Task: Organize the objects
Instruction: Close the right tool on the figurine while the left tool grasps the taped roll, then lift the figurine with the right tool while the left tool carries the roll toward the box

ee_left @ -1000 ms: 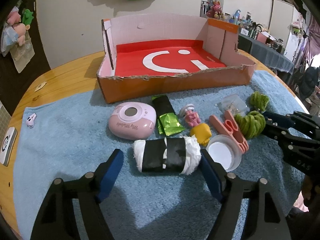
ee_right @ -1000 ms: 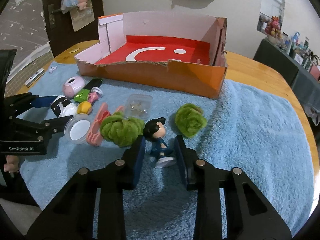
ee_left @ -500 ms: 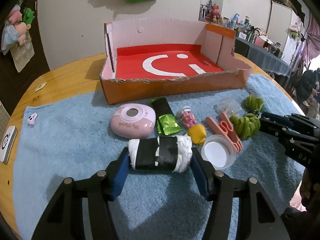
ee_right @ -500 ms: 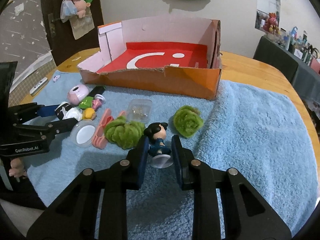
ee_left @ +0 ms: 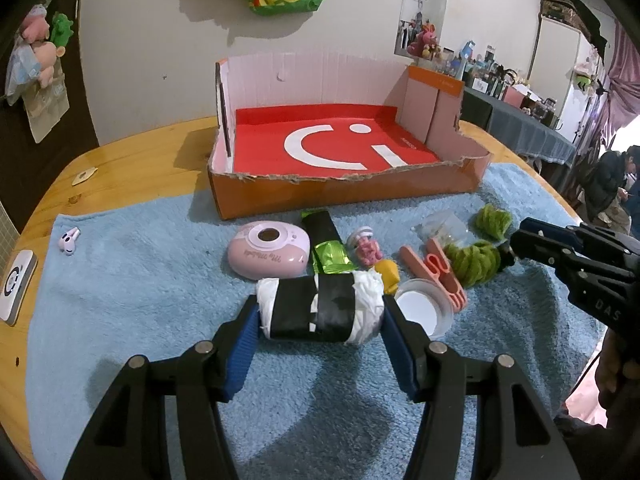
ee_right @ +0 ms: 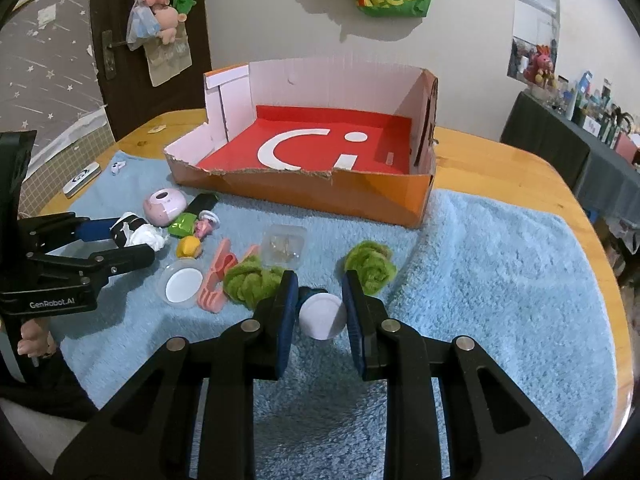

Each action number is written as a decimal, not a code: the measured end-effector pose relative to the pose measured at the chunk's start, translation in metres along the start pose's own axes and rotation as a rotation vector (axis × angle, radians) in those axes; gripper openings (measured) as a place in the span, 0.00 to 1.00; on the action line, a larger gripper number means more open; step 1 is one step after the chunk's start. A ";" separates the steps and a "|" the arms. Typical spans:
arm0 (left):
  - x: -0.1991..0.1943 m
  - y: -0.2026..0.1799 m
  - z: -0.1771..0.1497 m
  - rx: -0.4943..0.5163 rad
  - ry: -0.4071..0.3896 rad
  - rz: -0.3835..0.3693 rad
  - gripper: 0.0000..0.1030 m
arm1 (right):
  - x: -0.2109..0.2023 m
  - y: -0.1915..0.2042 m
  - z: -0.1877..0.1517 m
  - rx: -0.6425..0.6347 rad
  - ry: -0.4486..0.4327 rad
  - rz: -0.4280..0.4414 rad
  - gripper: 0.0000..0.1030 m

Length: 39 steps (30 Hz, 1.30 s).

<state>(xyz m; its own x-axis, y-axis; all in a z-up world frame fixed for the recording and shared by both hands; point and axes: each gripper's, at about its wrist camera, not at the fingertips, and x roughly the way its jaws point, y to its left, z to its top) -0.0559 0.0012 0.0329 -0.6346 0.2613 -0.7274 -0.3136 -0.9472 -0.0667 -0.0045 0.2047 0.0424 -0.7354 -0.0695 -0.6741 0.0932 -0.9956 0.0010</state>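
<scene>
My left gripper [ee_left: 320,316] is shut on a white roll wrapped in black tape [ee_left: 318,308] and holds it just above the blue towel [ee_left: 132,280]. My right gripper [ee_right: 319,312] is shut on a small figurine [ee_right: 322,314], tipped so its round white base faces the camera. The open orange box with a red floor [ee_left: 332,152] stands behind the objects; it also shows in the right wrist view [ee_right: 320,152]. The left gripper and roll [ee_right: 136,234] also show at the left of the right wrist view.
On the towel lie a pink case [ee_left: 270,250], a green packet [ee_left: 328,246], a pink toy [ee_left: 366,244], a yellow piece [ee_left: 388,274], a clear lid [ee_left: 420,312], a pink clip [ee_left: 436,268], two green yarn wads [ee_right: 370,266], a clear tub [ee_right: 286,244] and an earbud [ee_left: 69,238].
Both grippers have lifted slightly with their objects. The left closed on the roll. The figurine has tipped in the right gripper, base now toward the camera.
</scene>
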 end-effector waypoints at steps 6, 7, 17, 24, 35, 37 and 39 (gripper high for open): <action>0.004 -0.002 -0.004 0.008 0.021 -0.001 0.59 | 0.000 0.000 -0.006 -0.008 0.014 0.003 0.21; 0.006 -0.002 -0.006 0.009 0.025 0.001 0.59 | -0.001 0.000 -0.009 -0.006 0.022 0.011 0.21; 0.013 -0.005 -0.011 0.024 0.042 0.011 0.65 | 0.012 0.005 -0.034 -0.041 0.081 -0.005 0.23; 0.017 -0.007 -0.008 0.032 0.039 0.031 0.68 | 0.020 0.002 -0.026 -0.032 0.071 0.002 0.23; 0.001 -0.008 -0.003 0.035 -0.008 0.030 0.59 | 0.007 0.005 -0.025 -0.020 -0.007 0.010 0.22; -0.009 -0.008 -0.001 0.035 -0.030 0.018 0.58 | 0.001 0.005 -0.020 -0.011 -0.028 0.015 0.22; -0.016 -0.007 0.002 0.036 -0.051 0.014 0.58 | -0.007 0.006 -0.013 -0.009 -0.051 0.027 0.22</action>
<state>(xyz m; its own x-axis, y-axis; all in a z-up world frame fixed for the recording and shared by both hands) -0.0449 0.0044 0.0467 -0.6737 0.2584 -0.6924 -0.3292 -0.9437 -0.0319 0.0102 0.1996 0.0371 -0.7658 -0.0999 -0.6352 0.1198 -0.9927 0.0117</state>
